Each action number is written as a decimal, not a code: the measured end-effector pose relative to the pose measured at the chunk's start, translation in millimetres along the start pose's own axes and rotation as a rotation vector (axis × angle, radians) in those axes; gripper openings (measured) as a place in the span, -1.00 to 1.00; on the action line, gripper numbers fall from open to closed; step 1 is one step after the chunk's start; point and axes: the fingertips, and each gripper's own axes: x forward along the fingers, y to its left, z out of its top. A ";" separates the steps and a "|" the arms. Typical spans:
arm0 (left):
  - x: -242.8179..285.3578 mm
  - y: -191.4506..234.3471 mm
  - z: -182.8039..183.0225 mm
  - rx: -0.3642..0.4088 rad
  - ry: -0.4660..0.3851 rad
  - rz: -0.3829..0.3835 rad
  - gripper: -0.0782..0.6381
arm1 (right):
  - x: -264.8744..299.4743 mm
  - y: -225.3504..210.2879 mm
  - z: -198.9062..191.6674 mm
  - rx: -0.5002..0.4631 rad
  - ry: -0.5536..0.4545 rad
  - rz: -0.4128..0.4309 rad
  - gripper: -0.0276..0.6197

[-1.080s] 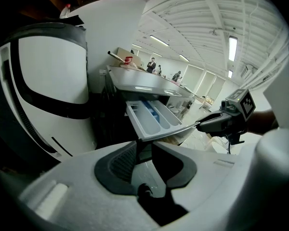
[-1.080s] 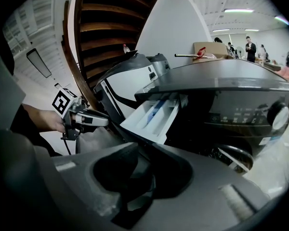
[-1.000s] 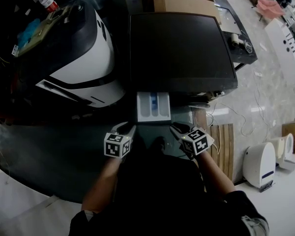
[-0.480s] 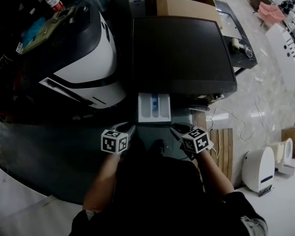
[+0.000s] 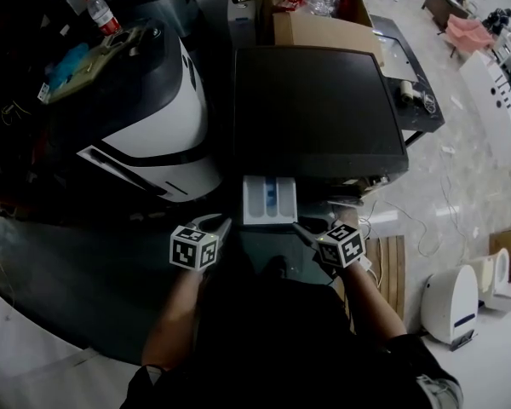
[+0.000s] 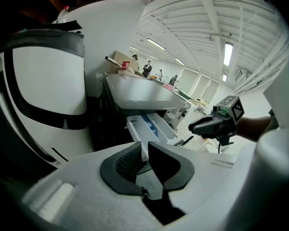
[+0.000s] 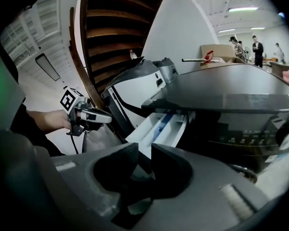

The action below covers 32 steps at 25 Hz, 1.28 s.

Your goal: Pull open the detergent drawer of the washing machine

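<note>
Nearest, in front of the washing machine [image 5: 315, 109]: left gripper [image 5: 221, 224], jaws just narrowed to a slim gap, nothing between them; right gripper [image 5: 300, 227] partly open, also empty. Just past both, touching neither: detergent drawer [image 5: 269, 201], pulled out of the machine's front at its top left corner. Behind the machine, a cardboard box [image 5: 319, 24].

The rear of the detergent drawer [image 5: 269, 201] is being hidden inside the washing machine [image 5: 319, 100]; the cardboard box [image 5: 319, 25] is being cut off by the head view's upper edge.
</note>
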 end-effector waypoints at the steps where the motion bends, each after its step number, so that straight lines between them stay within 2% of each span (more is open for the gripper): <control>1: -0.5 -2.1 4.1 0.007 -0.006 -0.002 -0.64 | 0.6 1.6 2.9 -0.006 -0.008 0.002 -0.64; 10: -20.7 -0.5 54.6 0.062 -0.109 0.005 -0.65 | 6.8 10.4 28.2 -0.087 -0.027 -0.054 -0.64; 17: -23.3 16.1 106.7 0.123 -0.181 -0.007 -0.69 | -4.6 -1.9 82.8 -0.088 -0.125 -0.176 -0.66; 21: -28.8 27.4 145.3 0.165 -0.235 -0.026 -0.70 | -0.8 -5.1 114.6 -0.083 -0.174 -0.224 -0.74; 26: -48.8 42.0 194.4 0.233 -0.320 -0.061 -0.71 | 18.7 7.1 162.4 -0.115 -0.225 -0.246 -0.80; 32: -69.7 73.6 226.1 0.254 -0.406 -0.068 -0.74 | 44.1 30.1 214.0 -0.112 -0.285 -0.250 -0.91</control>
